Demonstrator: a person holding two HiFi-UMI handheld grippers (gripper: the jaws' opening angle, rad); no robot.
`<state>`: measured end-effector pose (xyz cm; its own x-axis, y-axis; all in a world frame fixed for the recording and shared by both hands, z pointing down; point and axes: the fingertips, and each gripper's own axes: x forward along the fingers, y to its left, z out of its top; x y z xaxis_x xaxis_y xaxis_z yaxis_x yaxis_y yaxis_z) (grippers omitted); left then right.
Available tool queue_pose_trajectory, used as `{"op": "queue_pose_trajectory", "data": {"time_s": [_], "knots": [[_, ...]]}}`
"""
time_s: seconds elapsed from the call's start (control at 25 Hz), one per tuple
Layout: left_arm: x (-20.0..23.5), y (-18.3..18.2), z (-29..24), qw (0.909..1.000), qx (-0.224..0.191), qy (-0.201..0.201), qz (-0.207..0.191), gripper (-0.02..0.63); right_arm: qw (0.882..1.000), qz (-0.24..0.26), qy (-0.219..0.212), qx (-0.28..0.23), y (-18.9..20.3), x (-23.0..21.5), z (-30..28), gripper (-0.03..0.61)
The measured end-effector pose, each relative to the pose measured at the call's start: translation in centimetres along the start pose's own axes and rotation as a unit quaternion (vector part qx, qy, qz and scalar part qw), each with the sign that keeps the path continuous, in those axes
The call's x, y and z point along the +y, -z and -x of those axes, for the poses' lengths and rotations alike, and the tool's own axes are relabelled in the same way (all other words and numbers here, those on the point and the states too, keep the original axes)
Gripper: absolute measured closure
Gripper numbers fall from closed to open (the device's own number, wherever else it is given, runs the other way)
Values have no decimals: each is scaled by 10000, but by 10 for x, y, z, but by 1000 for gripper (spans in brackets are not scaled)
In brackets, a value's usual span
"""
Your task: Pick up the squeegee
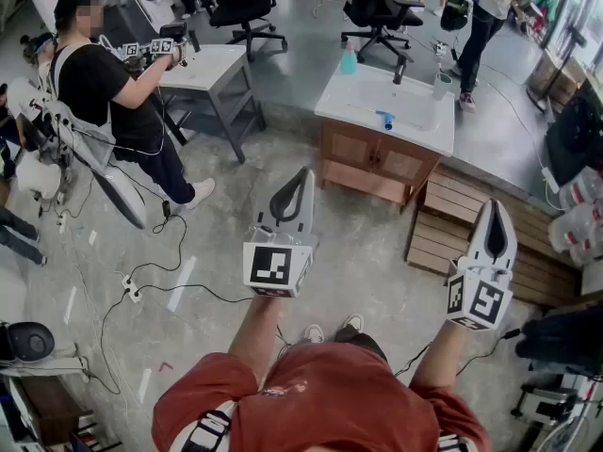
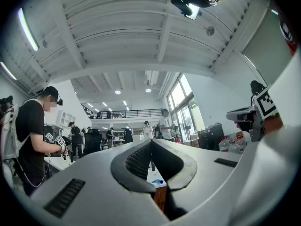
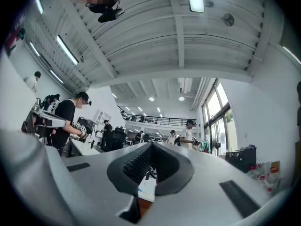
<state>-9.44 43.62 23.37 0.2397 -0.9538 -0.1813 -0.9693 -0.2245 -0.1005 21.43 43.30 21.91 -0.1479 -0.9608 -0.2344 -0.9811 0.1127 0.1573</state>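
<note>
A small blue-handled squeegee (image 1: pixel 384 118) lies on the white top of a wooden sink cabinet (image 1: pixel 358 102), ahead of me. My left gripper (image 1: pixel 302 173) is held in the air, short of the cabinet's front left corner, shut with nothing in it. My right gripper (image 1: pixel 497 205) hangs over the wooden pallet to the cabinet's right, also shut and empty. In the left gripper view the shut jaws (image 2: pixel 150 142) point toward the cabinet, and a blue bit of the squeegee (image 2: pixel 158 181) shows through their gap. The right gripper view shows its jaws (image 3: pixel 151 146) shut, with the white countertop beyond them.
On the countertop stand a teal bottle (image 1: pixel 349 59), a black faucet (image 1: pixel 399 69) and a cup (image 1: pixel 442 84). A wooden pallet (image 1: pixel 452 229) lies right of the cabinet. A person (image 1: pixel 113 92) works at a white table (image 1: pixel 207 64) on the left. Cables and a power strip (image 1: pixel 132 288) lie on the floor.
</note>
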Motion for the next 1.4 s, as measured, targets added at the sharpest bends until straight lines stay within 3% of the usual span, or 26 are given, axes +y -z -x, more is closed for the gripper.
{"op": "queue_pose_trajectory", "data": {"time_s": [0.64, 0.96, 1.4], "knots": [[-55, 22, -50, 9997, 185, 23, -175, 595, 9986, -487, 42, 213, 51, -57, -23, 571], [-99, 28, -97, 9994, 186, -33, -276, 595, 9973, -703, 46, 193, 75, -114, -46, 571], [-142, 45, -130, 9981, 302, -331, -427, 596, 9951, -943, -115, 277, 110, -169, -69, 571]]}}
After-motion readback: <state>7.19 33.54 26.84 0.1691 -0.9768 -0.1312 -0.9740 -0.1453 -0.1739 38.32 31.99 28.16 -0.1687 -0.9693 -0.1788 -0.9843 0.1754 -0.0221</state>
